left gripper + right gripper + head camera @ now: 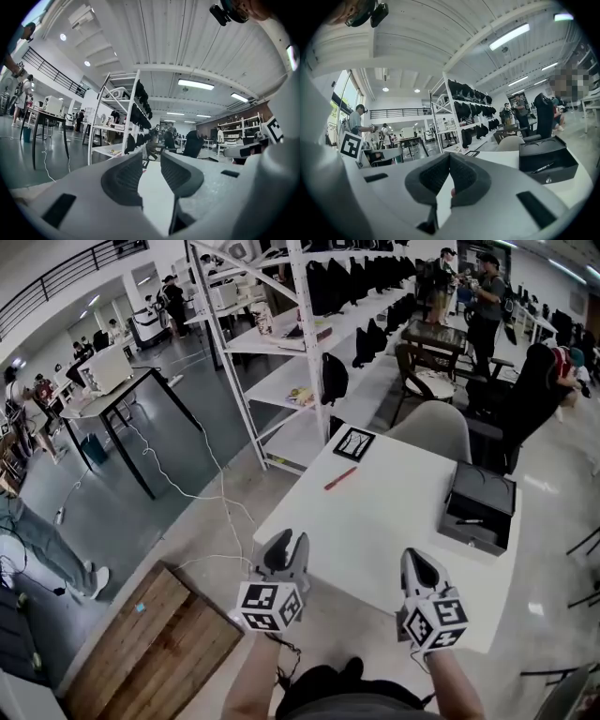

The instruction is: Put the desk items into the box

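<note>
White table [394, 502] is carrying a red pen [340, 478] at centre and a black box [464, 540] at right (dark pen [469, 520] lying inside); left gripper [285, 542] is hovering, jaws apart, empty; right gripper [417, 559] is holding its jaws together

No letters, numbers or brand names are legible. Only coded black-and-white square patterns appear: on the cube [272, 606] of the left tool [284, 545], on that of the right tool [419, 566], and on a card [354, 443] on the tabletop [394, 498].
</note>
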Demonstrator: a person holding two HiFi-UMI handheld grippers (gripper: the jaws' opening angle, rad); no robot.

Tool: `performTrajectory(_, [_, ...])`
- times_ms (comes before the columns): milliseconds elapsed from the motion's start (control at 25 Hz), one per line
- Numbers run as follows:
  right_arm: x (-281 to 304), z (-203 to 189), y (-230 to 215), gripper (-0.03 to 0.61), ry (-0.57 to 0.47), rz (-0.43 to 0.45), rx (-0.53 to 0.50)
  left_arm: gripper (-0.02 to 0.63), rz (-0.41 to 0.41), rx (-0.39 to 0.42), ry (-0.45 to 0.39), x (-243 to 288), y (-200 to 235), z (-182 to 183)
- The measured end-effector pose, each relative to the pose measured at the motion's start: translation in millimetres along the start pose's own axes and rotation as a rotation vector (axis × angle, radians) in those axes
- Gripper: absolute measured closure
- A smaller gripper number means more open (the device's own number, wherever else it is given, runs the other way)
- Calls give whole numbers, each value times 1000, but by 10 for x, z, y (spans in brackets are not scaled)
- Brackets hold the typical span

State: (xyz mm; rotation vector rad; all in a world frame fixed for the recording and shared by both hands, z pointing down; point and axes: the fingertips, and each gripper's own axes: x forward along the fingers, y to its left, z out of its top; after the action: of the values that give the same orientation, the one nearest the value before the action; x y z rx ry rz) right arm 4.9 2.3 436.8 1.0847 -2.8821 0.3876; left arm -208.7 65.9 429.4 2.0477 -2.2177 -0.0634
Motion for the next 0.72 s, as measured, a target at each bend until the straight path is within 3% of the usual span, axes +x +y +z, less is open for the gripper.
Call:
performTrajectory(280, [49,-5,-104,575,6,10,11,476,42,-3,7,93,29,-18])
performTrajectory(720, [377,19,-281,575,5,-23,36,460,13,2,40,567,162,-106])
